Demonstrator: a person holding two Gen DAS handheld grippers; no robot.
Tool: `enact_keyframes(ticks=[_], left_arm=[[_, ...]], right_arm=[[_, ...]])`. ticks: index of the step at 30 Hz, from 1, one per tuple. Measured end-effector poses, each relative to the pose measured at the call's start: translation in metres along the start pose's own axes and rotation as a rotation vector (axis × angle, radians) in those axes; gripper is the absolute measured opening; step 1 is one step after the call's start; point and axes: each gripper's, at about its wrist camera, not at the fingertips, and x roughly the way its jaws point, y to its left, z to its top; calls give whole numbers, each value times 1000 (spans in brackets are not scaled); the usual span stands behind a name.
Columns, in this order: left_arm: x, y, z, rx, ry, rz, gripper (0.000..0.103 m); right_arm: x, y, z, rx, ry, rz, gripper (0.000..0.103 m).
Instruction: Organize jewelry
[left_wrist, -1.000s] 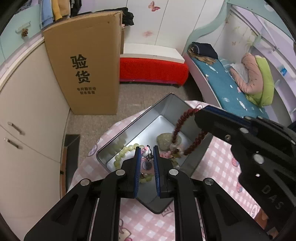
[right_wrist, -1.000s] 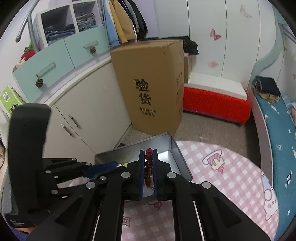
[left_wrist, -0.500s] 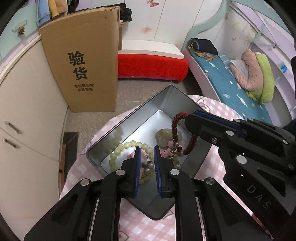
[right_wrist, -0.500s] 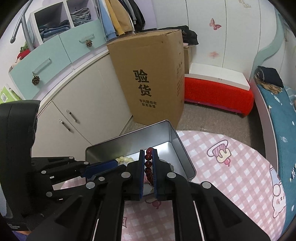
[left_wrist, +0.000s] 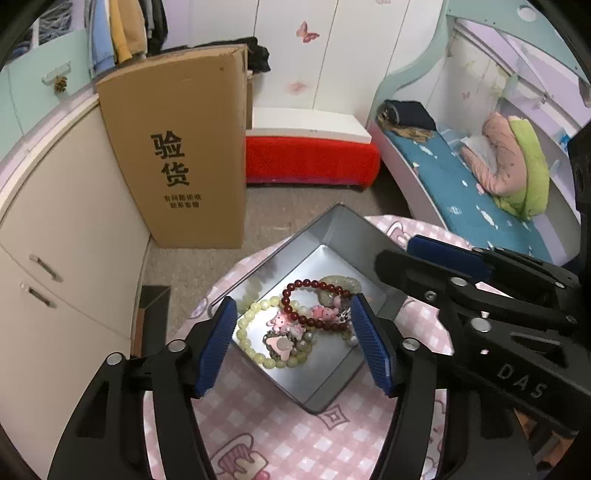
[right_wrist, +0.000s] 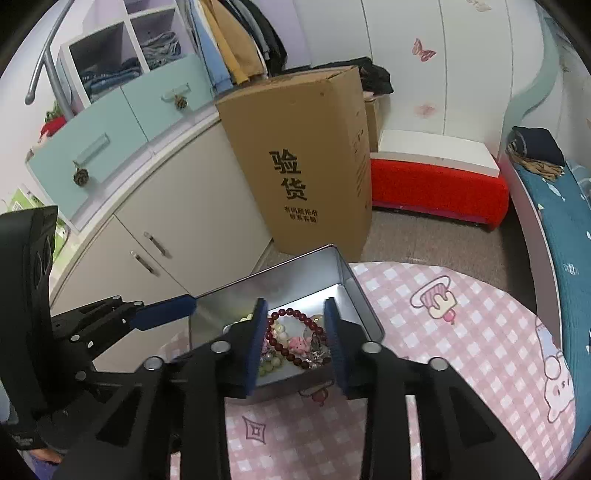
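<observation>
Above the tin (left_wrist: 343, 236), left tool (left_wrist: 293, 341) just spread wide with nothing gripped, right tool (right_wrist: 295, 339) just parted and empty, red bracelet (left_wrist: 314, 302) lying inside the tin on green beads (left_wrist: 255, 332) and pink charms (left_wrist: 282, 325), tin on pink checked surface (right_wrist: 461, 332).

Cardboard box (left_wrist: 184, 155) bearing large black characters 验货 on its front, two rows of smaller print sitting beneath and too small to be read surely, right gripper (left_wrist: 424, 254) showing raised letters DAS on its black arm.
</observation>
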Motion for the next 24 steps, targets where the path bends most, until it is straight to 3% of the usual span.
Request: enact_keyframes(ticks=[2,3,5,8,11,16,18,20,24], left_arm=[[-10,-2,-2,-2,-26,10,69],[-14,-2,-3,-2,-36,11,70],[-26,-5,-9,0,-61,14,73],[-42,-8,-17,11,-91,42,77],[-63,-14,-32,19,-145,85,79],[-98,-20,-60,-16,-228,91,81],[-112,-25,-72,-21,-274,103,81],[-126,-31,-86,-18,-311,109,86],[-154,-48,-114,2,-377,107,86]], right_arm=[[-9,0,-1,0,-10,0,35],[-17,0,-3,-2,-18,1,43],[-29,0,-6,-8,-34,-7,49],[-50,-1,-17,-17,-47,-14,49],[-69,-1,-30,-29,-61,-35,64],[-104,3,-57,-41,-106,-71,66],[-119,8,-73,-57,-127,-107,79],[-132,14,-88,-79,-156,-133,79],[-159,23,-113,-85,-222,-151,80]])
